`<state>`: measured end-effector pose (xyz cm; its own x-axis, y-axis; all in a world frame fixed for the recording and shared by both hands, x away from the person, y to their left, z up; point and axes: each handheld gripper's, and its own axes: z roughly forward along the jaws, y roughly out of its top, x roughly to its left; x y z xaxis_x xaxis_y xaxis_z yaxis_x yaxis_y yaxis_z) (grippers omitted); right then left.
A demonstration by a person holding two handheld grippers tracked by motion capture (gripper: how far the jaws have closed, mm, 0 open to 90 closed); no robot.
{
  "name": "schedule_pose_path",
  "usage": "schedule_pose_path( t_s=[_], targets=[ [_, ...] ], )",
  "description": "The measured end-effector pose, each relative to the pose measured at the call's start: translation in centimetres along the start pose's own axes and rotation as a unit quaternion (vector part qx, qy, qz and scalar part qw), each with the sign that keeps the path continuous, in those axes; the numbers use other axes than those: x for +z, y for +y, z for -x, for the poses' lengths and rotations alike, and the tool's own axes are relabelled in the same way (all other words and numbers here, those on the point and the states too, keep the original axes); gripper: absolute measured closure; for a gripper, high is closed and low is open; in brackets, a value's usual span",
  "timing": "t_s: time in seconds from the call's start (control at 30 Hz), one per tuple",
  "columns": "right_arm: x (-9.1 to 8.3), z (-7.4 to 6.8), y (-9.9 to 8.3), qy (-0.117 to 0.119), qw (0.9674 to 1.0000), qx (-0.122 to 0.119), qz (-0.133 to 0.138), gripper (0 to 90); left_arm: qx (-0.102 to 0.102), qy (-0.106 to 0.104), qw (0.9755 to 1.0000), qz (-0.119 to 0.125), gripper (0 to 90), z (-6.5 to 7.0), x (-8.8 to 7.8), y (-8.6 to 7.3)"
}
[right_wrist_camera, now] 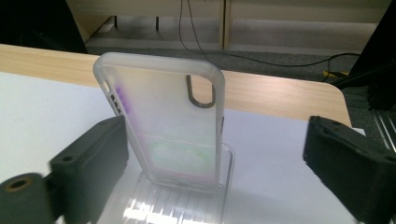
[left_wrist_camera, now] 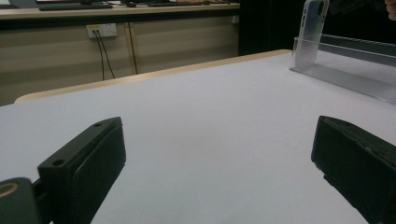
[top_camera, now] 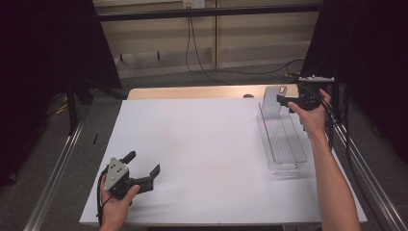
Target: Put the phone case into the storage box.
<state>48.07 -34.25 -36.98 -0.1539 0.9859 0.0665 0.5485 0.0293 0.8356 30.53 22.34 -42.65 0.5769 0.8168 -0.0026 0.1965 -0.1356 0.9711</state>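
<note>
Phone case of frosted translucent plastic (right_wrist_camera: 161, 123), standing upright at the far end of a long clear plastic tray (top_camera: 285, 144), which lies along the right side of the white-topped desk (top_camera: 202, 144). Right tongs (top_camera: 284, 100) beside the case at that far end, jaws spread wide on either side of it, not pressing on it. Left tongs (top_camera: 144, 171) low over the near left corner of the desk, jaws wide apart with bare desk between them.
</note>
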Motion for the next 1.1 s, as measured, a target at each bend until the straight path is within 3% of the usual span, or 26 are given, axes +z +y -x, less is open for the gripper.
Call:
schedule_pose_path(
  t_s=[0.3,0.5,0.67,0.8,0.9,1.1],
  targets=[
    [-0.8,0.0,-1.2,0.011,0.9989,0.011,0.044,4.2,-0.003,0.001,1.0,0.0,3.1,-0.1,0.0,0.0],
    [-1.0,-0.6,-1.4,0.003,0.9979,-0.016,0.063,2.9,-0.004,-0.001,1.0,0.002,3.1,-0.2,0.0,0.0],
    [-1.4,-1.3,-1.7,-0.009,0.9952,-0.02,0.095,1.9,-0.005,-0.003,1.0,0.004,3.1,-0.1,-0.3,0.0],
    [-1.8,-1.7,-1.9,-0.007,0.9953,-0.027,0.092,1.9,-0.005,-0.004,0.9999,0.011,3.1,-0.2,-0.5,0.1],
    [-2.2,-1.8,-2.0,0.008,0.995,-0.019,0.098,1.8,-0.007,-0.002,0.9999,0.011,3.1,-0.2,-0.6,0.1],
    [-2.7,-2.1,-2.5,0.004,0.9947,-0.027,0.099,2.8,-0.007,-0.002,0.9999,0.011,3.1,-0.2,-0.6,0.1]
  ],
)
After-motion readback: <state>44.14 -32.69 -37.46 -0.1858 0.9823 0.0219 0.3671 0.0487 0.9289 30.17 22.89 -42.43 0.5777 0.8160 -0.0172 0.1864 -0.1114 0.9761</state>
